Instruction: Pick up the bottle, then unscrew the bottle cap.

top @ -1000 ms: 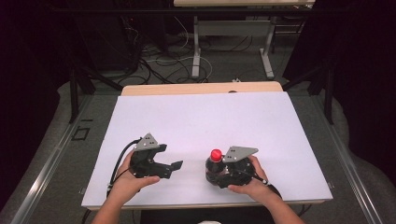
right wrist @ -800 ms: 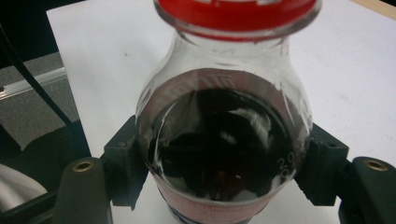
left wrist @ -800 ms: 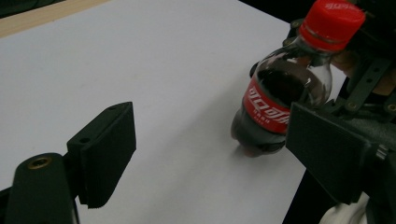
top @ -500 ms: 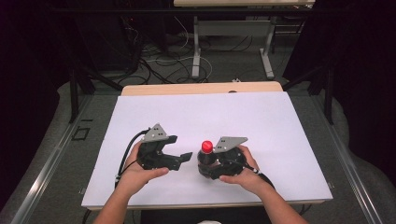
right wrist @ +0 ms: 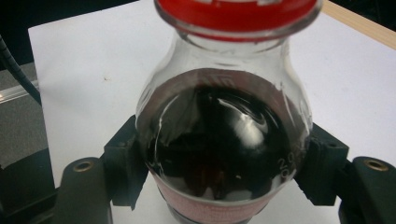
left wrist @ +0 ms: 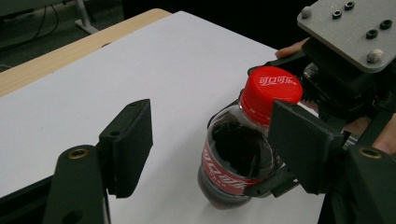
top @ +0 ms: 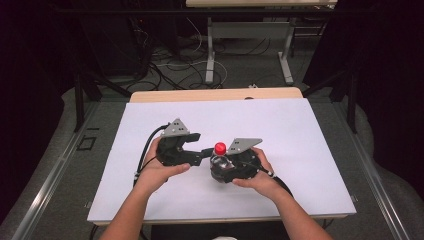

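A small cola bottle (top: 218,162) with a red cap (top: 220,147) and dark drink stands upright near the table's front middle. My right gripper (top: 221,169) is shut on its body; in the right gripper view the pads (right wrist: 122,164) press both sides of the bottle (right wrist: 224,140). My left gripper (top: 202,152) reaches in from the left. Its jaws have just been closing and stand apart around the bottle's top. In the left gripper view one pad (left wrist: 299,140) is close by the cap (left wrist: 271,91), while the other pad (left wrist: 128,140) stays well clear of the bottle (left wrist: 233,158).
A white sheet covers the table (top: 290,135), with a bare wooden strip (top: 215,94) along its far edge. Beyond it are the legs of another table (top: 210,55) and floor cables (top: 170,65). Open table surface lies on all sides of the hands.
Both hands have drawn together and away from the front edge. The left gripper moved right up to the bottle's cap and its jaws narrowed. The right gripper carried the bottle left.
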`<action>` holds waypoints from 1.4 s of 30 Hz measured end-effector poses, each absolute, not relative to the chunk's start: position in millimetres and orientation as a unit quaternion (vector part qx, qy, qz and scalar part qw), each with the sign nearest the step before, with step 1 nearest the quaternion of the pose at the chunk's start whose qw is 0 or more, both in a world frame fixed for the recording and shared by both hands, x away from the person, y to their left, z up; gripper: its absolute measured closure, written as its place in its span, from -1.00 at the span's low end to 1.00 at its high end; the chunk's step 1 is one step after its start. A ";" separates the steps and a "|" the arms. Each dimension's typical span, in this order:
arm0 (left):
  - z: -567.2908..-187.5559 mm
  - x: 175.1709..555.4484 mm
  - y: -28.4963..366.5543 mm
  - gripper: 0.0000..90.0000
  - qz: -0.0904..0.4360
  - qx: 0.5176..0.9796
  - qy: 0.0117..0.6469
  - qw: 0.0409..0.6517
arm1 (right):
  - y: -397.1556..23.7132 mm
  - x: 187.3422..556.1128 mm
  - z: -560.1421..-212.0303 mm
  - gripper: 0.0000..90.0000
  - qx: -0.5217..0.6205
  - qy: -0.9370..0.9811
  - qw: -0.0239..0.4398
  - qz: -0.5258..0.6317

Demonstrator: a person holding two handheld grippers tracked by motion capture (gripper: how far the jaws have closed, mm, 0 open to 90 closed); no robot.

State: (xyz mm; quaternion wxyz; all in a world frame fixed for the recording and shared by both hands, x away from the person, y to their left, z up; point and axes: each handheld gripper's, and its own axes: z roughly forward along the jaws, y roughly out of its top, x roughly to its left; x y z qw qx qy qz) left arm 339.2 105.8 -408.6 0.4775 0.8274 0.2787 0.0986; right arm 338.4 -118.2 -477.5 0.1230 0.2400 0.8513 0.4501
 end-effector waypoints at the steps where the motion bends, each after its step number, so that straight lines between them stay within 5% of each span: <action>1: -409.0 339.8 103.6 -0.25 0.096 0.825 0.278 0.482 | -119.4 339.5 -477.2 -0.33 0.235 0.854 0.124 0.447; 13: -400.5 341.5 89.8 -0.19 0.049 0.843 0.249 0.474 | -123.2 339.7 -479.2 -0.33 0.238 0.858 0.114 0.440; 29: -398.8 348.7 77.0 0.15 -0.015 0.864 0.196 0.464 | -118.8 332.8 -480.5 -0.33 0.212 0.861 0.085 0.454; 42: -399.5 348.0 73.0 0.35 -0.013 0.869 0.182 0.460 | -118.1 329.9 -479.4 -0.33 0.201 0.865 0.062 0.455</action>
